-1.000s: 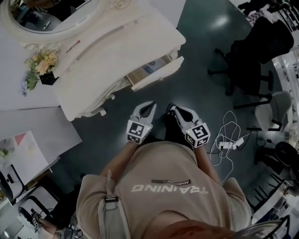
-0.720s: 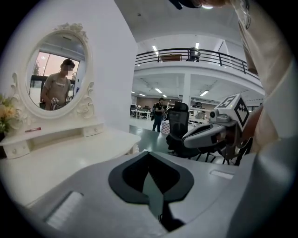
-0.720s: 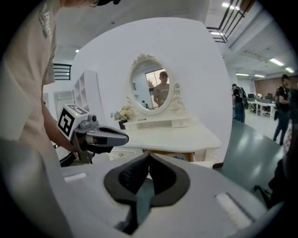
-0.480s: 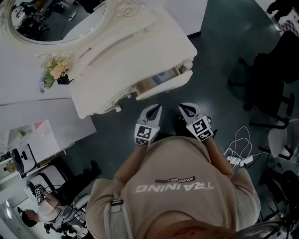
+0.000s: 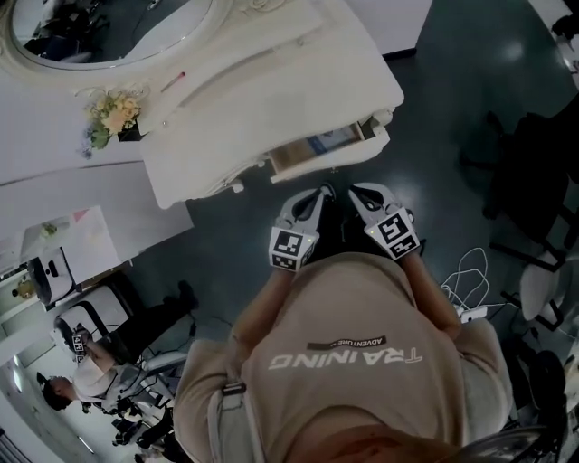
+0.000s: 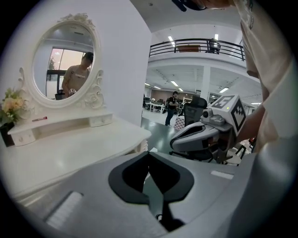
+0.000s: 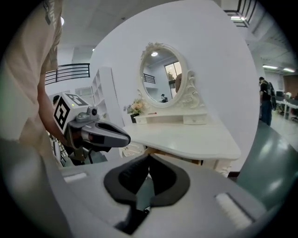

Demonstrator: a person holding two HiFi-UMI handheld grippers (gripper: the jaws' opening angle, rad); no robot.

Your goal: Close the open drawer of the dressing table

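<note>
Drawn in nearer to the ornate white wooden table (image 5: 271,90) than a second ago, with the open drawer (image 5: 330,149), white-fronted and pale wood inside, now just ahead of both tools instead of well up the frame.

Head view: drawer jutting from the table's front edge at centre frame, slightly right. Left tongs (image 5: 314,193) and right tongs (image 5: 360,193) side by side just below it, near the front panel but not touching. Oval white-framed mirror (image 5: 109,27) at upper left, small bunch of pale flowers (image 5: 113,116) beneath it.

Left gripper view: left tongs (image 6: 149,158) closed tip to tip at lower centre, gripping nothing. Table top (image 6: 70,153) spread across the left, right tongs (image 6: 177,141) at right.

Right gripper view: right tongs (image 7: 149,160) likewise pressed together and empty. Tan wood, probably of the drawer (image 7: 179,160), peeping out under the table edge just beyond the tips.

Risks from here, as a judgement: pushing at one end of the front panel only, skewing the drawer on its runners and jamming it short of flush; or shoving too hard, shaking the table and tipping the flowers.
</note>
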